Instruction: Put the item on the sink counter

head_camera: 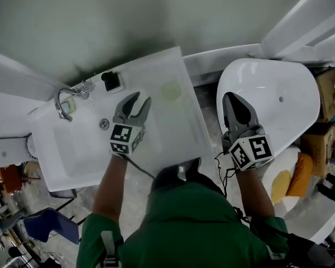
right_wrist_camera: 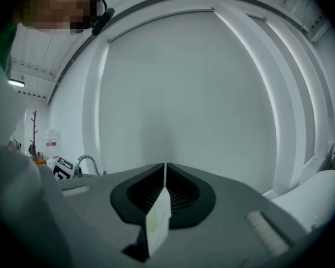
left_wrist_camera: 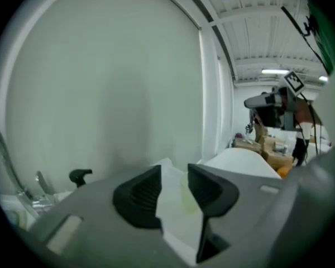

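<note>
Left tongs (head_camera: 140,99) open and empty over the white sink counter (head_camera: 153,68), right tongs (head_camera: 230,97) clenched shut above the tub (head_camera: 285,82). And the pale green item (head_camera: 171,90) sits on the counter near the wall (head_camera: 100,15).

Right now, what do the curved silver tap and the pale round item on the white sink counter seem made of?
Curved silver tap: polished metal, probably chrome-plated, judging by its bright reflections. Pale yellow-green round item: matte, with no highlights, perhaps soap or soft plastic; too faint to settle.
</note>
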Demonstrator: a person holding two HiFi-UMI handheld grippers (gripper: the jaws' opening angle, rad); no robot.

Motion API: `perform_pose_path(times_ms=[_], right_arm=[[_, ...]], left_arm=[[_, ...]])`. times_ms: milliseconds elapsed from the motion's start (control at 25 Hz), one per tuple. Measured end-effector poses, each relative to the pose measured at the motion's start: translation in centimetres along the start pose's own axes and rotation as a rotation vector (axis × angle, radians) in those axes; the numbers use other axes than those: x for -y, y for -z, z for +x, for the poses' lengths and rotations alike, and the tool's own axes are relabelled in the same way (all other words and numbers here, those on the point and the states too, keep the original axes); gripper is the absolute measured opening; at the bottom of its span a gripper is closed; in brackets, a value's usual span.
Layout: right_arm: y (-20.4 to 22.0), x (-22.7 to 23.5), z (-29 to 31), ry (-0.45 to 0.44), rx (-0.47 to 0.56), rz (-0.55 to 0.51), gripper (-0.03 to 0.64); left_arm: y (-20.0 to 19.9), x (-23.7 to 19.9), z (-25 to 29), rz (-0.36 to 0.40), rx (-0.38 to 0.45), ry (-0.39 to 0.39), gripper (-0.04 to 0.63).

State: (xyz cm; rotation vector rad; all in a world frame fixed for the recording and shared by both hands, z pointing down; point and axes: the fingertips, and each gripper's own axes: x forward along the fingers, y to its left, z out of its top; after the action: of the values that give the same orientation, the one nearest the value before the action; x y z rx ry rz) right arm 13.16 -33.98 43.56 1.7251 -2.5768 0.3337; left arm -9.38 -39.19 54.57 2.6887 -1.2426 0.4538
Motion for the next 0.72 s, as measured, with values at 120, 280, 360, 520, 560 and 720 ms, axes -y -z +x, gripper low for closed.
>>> perform_pose_path(times_ms=[120,280,360,520,560,720], right_arm=[[-1.7,-1.0,-0.6,-0.016,0.029,0.0,0.012],[-4.0,-1.8,-1.5,-0.017,0.075,-0.023,0.014],[-5.3,-2.0,-1.9,-0.019,0.107,-0.025,0.014],[-7.8,-2.5,-2.8,-0.024,0.161,-0.048,0.014],[-8.3,-2.8,-3.1,-0.023,0.171,-0.061,0.014],[-10.3,-4.0,-4.4,-0.039,0.213,-0.11,0.014]], left_arm=[[-4.1,0.7,-2.8,-0.005,0.091,-0.075,0.071],[-8.7,2.8,-5.9,0.0,0.188,-0.096,0.021],[-10.6,3.6,-7.2,0.008,0.219,-0.102,0.012],[-13.8,4.3,-9.6,0.023,0.257,-0.156,-0.002],[-14.6,4.4,-10.2,0.029,0.267,-0.172,-0.002],[-18.2,5.4,-12.9,0.074,0.329,-0.213,-0.002]])
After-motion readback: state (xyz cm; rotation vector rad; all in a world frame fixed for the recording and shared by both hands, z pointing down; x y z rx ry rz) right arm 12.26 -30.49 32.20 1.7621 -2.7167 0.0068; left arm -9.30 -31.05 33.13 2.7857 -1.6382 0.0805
